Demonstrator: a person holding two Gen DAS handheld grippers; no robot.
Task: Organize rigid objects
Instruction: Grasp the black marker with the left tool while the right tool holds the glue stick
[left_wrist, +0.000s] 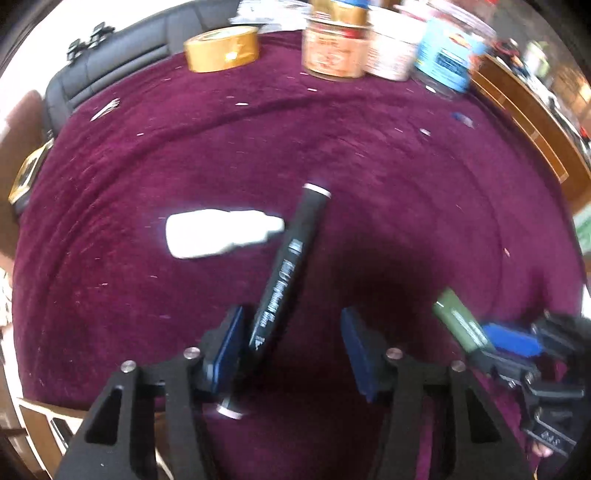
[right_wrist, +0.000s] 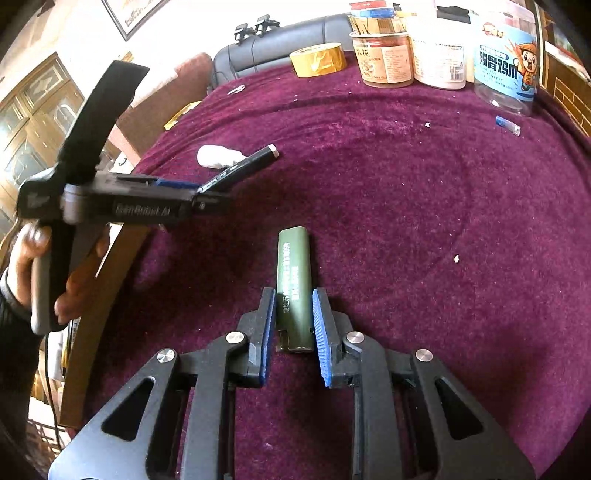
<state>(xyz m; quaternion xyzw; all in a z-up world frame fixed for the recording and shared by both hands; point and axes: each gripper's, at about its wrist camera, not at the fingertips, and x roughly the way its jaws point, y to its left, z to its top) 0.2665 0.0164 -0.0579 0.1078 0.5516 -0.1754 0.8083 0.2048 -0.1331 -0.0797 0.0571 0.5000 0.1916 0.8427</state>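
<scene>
left hand-held gripper (left_wrist: 291, 343): jaws stand wide. a black marker (left_wrist: 286, 280) leans against the inner face of its left pad (left_wrist: 227, 347) only; the right pad is well apart from it. the marker runs tilted, silver-ringed end forward and away, rear end down between the fingers. whether it is supported by anything besides that one pad, cannot tell (frame is motion-blurred).

right hand-held gripper (right_wrist: 293, 332): jaws narrow, blue pads on either side of a green lighter (right_wrist: 294, 284). the right pad looks to touch it; on the left a thin gap seems to remain, so a firm clamp cannot be confirmed. the lighter points forward along the fingers, metal end toward the camera, above the maroon cloth of the table (right_wrist: 424, 221).

white bottle (left_wrist: 218, 232) lies on its side on the cloth, cap just beside the marker's shaft.

far edge of table: yellow tape roll (right_wrist: 318, 59), then a row of containers touching or nearly so: orange-label jar (right_wrist: 386, 59), white tub (right_wrist: 439, 61), clear jar with blue label (right_wrist: 508, 62). small blue-capped item (right_wrist: 508, 124) lies near the blue-label jar.

black sofa (right_wrist: 280, 40) behind the table.
</scene>
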